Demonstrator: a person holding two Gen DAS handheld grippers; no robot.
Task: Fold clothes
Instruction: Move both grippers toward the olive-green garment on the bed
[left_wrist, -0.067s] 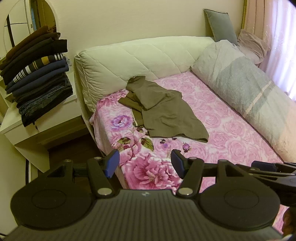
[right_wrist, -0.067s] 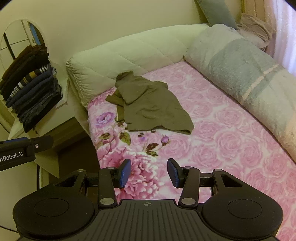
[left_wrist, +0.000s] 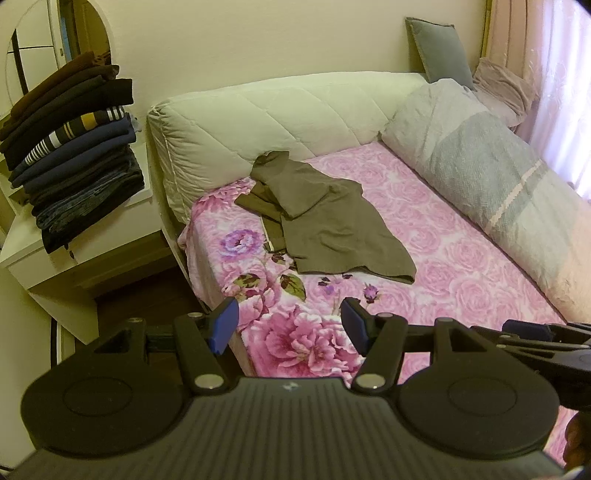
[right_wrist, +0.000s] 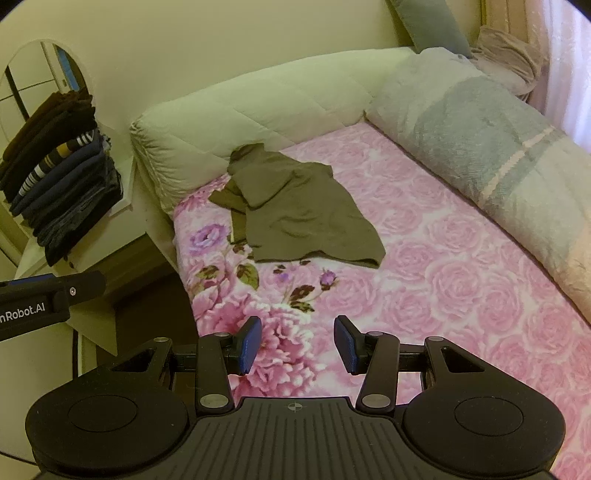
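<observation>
An olive-brown garment (left_wrist: 325, 221) (right_wrist: 295, 214) lies crumpled on the pink floral bed sheet (left_wrist: 443, 266) (right_wrist: 443, 277), close to the pale quilted headboard cushion (left_wrist: 277, 118) (right_wrist: 251, 110). My left gripper (left_wrist: 290, 330) hovers open above the near part of the bed, well short of the garment, nothing between its blue pads. My right gripper (right_wrist: 297, 345) is likewise open and empty over the big pink flower print. In the left wrist view the right gripper's side (left_wrist: 546, 332) shows at the right; in the right wrist view the left gripper's side (right_wrist: 48, 295) shows at the left.
A tall stack of folded dark clothes (left_wrist: 70, 155) (right_wrist: 59, 177) sits on a white side table (left_wrist: 74, 258) left of the bed. A rolled grey-and-cream blanket (left_wrist: 498, 177) (right_wrist: 480, 147) runs along the bed's right side. A grey pillow (left_wrist: 439, 48) stands at the back.
</observation>
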